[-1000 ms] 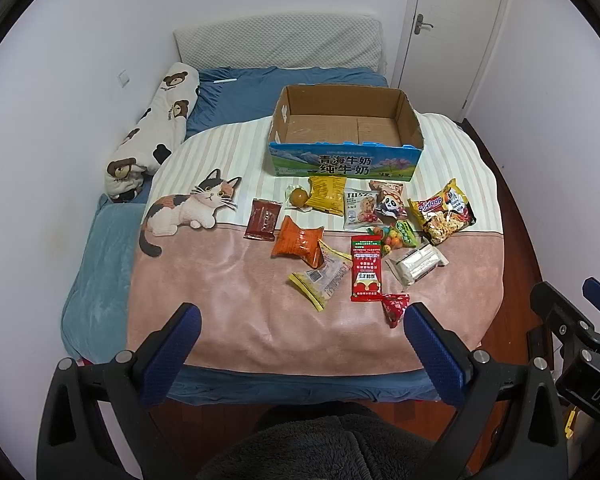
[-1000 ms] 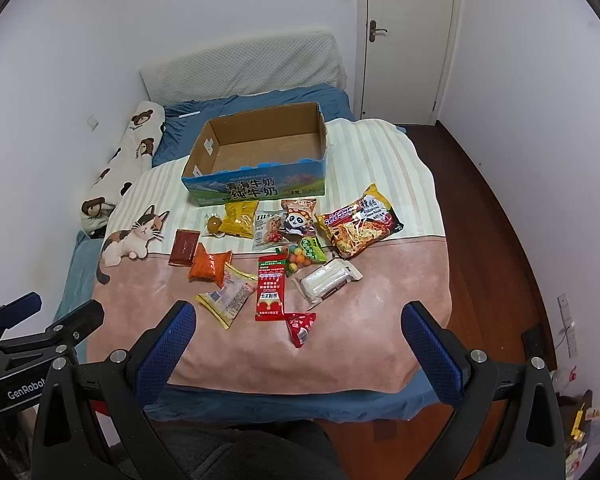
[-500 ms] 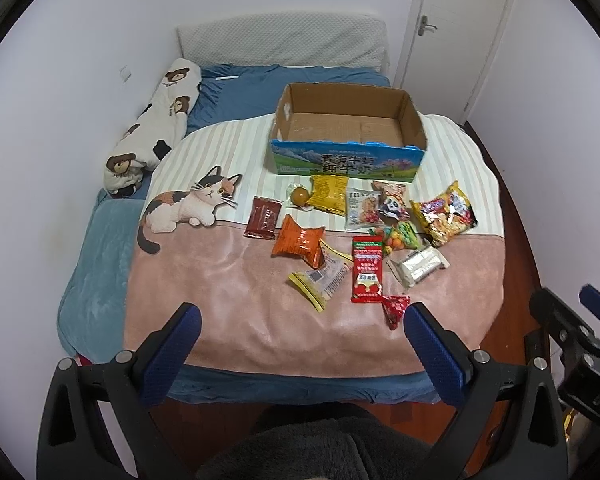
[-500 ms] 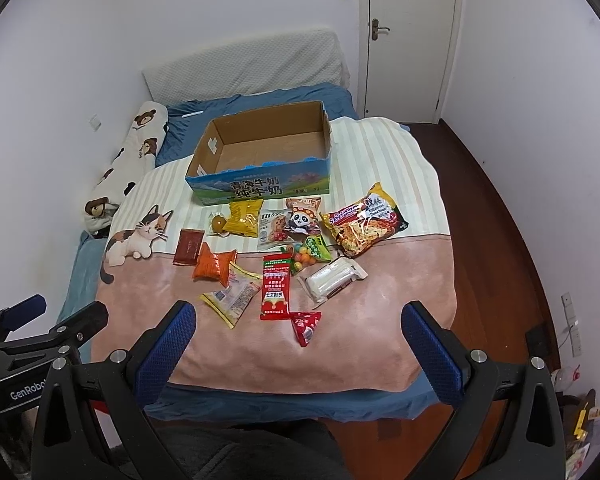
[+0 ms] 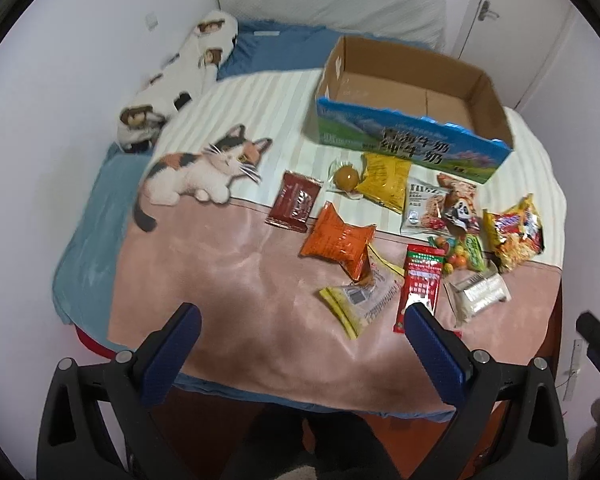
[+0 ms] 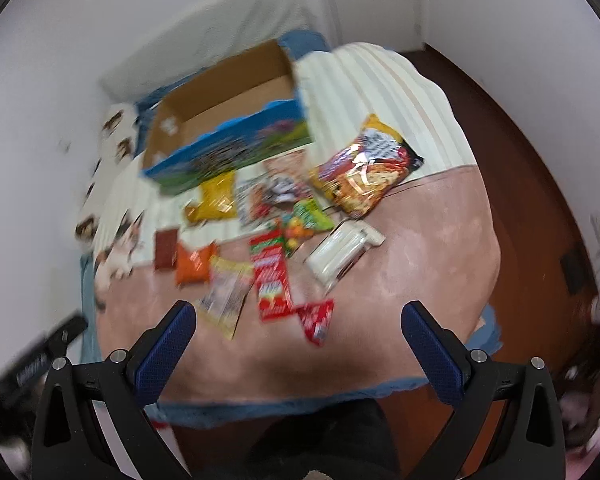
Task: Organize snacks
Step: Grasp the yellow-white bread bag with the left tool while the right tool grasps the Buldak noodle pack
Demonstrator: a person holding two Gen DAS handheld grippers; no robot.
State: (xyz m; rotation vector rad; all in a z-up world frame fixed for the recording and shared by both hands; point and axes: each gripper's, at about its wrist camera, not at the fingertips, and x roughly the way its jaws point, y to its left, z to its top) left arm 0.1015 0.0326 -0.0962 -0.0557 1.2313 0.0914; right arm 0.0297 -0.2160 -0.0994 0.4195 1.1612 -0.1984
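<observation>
Several snack packets lie on the bed blanket in front of an open, empty cardboard box (image 5: 412,92) (image 6: 224,120). Among them are an orange packet (image 5: 338,238), a long red packet (image 5: 420,280) (image 6: 272,276), a yellow bag (image 5: 384,180), a brown packet (image 5: 296,202) and a noodle bag (image 6: 364,168). My left gripper (image 5: 300,344) is open and empty above the blanket's near edge. My right gripper (image 6: 298,340) is open and empty, just short of a small red packet (image 6: 318,320). The right wrist view is blurred.
The bed carries a cat-print blanket (image 5: 220,264) and a bear-print bolster (image 5: 180,76) by the left wall. A white door (image 5: 512,28) and a dark wooden floor (image 6: 540,184) are on the right. The right gripper's tip (image 5: 598,344) shows at the left view's right edge.
Both grippers have moved forward and closer to the bed, so the snacks and box look larger. The right wrist view has turned blurry with motion. Both stay open.
</observation>
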